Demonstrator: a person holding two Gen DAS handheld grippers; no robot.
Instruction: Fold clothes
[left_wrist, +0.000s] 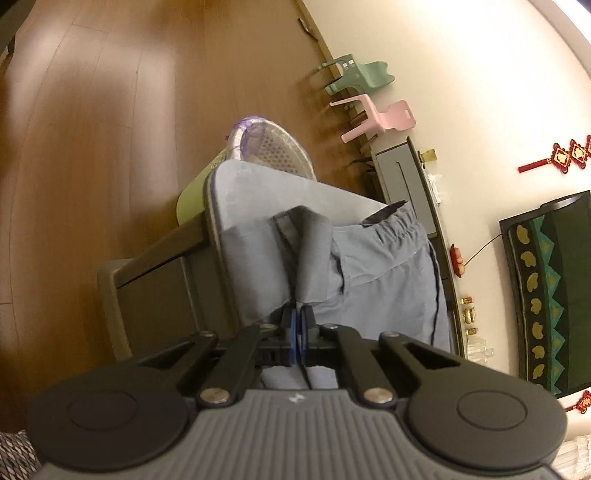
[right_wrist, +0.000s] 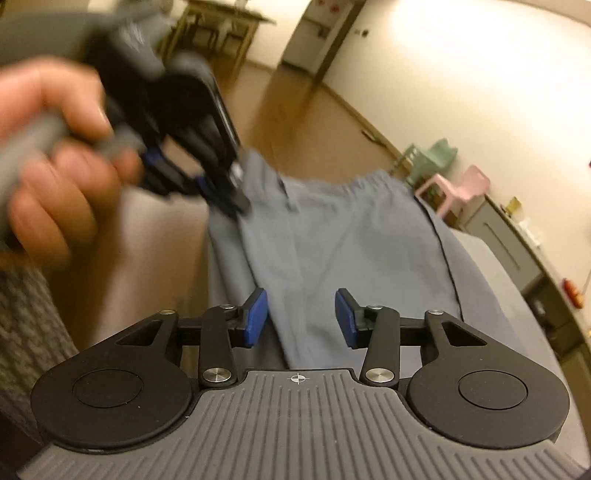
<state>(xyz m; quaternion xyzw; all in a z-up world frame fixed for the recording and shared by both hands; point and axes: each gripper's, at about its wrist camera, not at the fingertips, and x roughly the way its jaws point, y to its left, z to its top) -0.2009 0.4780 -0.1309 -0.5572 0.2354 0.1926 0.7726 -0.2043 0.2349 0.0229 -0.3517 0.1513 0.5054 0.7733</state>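
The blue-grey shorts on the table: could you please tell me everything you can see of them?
The blue-grey shorts look like thin, soft woven fabric with a gathered elastic waistband at the far end, a dark piping line down one side and a pocket seam. They lie spread on the grey padded table, mostly flat. The left gripper is shut on a fold of their cloth, lifting it into a ridge. The right gripper hovers open above the near end; contact there is not discernible.

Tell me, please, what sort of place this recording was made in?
Most likely a living room in a home. A wooden floor runs to a plain wall, two small plastic chairs stand beside a low cabinet, and red knot ornaments hang on the wall above a TV.
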